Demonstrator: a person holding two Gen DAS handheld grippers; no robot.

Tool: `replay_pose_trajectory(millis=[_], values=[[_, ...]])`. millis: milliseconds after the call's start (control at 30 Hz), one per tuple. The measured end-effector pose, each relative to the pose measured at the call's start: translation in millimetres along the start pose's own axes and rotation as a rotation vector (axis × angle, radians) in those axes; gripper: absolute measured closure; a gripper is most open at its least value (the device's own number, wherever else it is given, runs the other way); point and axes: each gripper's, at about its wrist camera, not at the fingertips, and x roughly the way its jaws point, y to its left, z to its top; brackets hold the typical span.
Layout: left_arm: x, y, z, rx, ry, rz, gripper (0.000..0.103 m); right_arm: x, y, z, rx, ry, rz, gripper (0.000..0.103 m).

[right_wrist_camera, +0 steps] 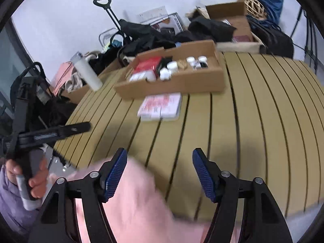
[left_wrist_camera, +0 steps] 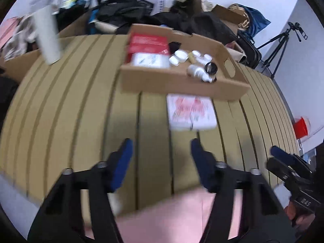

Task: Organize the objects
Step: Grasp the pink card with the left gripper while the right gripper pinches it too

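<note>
Hovering released over the surface (left_wrist_camera: 81,101), both tools (left_wrist_camera: 162,147) (right_wrist_camera: 160,158) are risking snagging the pink cloth (right_wrist_camera: 131,192) while reaching the packet (left_wrist_camera: 191,111).

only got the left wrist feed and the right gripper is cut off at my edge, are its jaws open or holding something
Observer: The right gripper has its jaws wide open, with nothing between them.
Operator: what's under it
Observer: A pink cloth lies at the near edge of the table, below one finger; the other finger is over bare slats.
Operator: anything tall behind the cardboard box that i'm missing
Observer: A black trolley handle stands up against the wall, behind the dark clutter.
</note>
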Motion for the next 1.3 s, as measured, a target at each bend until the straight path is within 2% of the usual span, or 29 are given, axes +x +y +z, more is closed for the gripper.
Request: replay_pose_trajectory(millis=[33,67,267,400,500,600,700,833,900,1000,1067,1100,1300], values=[[14.0,-1.2,7.5,-0.001,0.013,-0.002,0.064,14.8,-0.8,9.1,-0.002,0.010,-0.012,0.058],[32.3,-2.9,16.4,0.006,0.028,-0.014,0.069,32.8,-2.3,19.1,-0.007,0.022,-0.013,0.060],[92.9,-10.1,34.3,0.053,0.066,-0.032,0.081,119.9,-23.2,54.1,0.037,0.084,0.017,0.062],[99.4,-4.0,40.6,0.035,0.058,-0.084,0.081,146.1,-30.2,60.9,0.043,0.090,0.002,0.062],[102.1,2.2,40.3,-0.003,0.055,-0.123,0.081,157.6,-31.6,57.6,0.056,0.095,0.032,0.064],[102.6,7.7,36.1,-0.049,0.045,-0.146,0.080,156.0,-25.6,53.5,0.022,0.072,0.000,0.065],[99.5,8.1,31.0,-0.074,0.054,-0.147,0.080,153.5,-27.1,51.9,0.044,0.083,0.011,0.066],[86.2,-8.7,14.3,-0.055,0.035,-0.090,0.086,143.0,-26.9,40.9,0.066,0.086,0.039,0.079],[72.4,-24.0,1.0,-0.027,0.019,-0.067,0.087,134.3,-20.9,33.4,0.052,0.102,0.019,0.079],[54.1,-36.8,-16.2,-0.057,0.040,-0.139,0.093,105.5,-13.0,19.0,0.030,0.080,0.010,0.082],[40.3,-46.3,-29.1,-0.031,0.024,-0.137,0.093,89.0,-13.6,9.1,0.050,0.094,0.025,0.082],[35.7,-49.4,-33.6,-0.022,0.018,-0.135,0.093,81.8,-12.9,3.6,0.048,0.099,0.025,0.087],[20.8,-52.3,-67.0,-0.073,0.043,-0.205,0.098,52.6,-20.9,-29.1,0.106,0.115,0.003,0.097]])
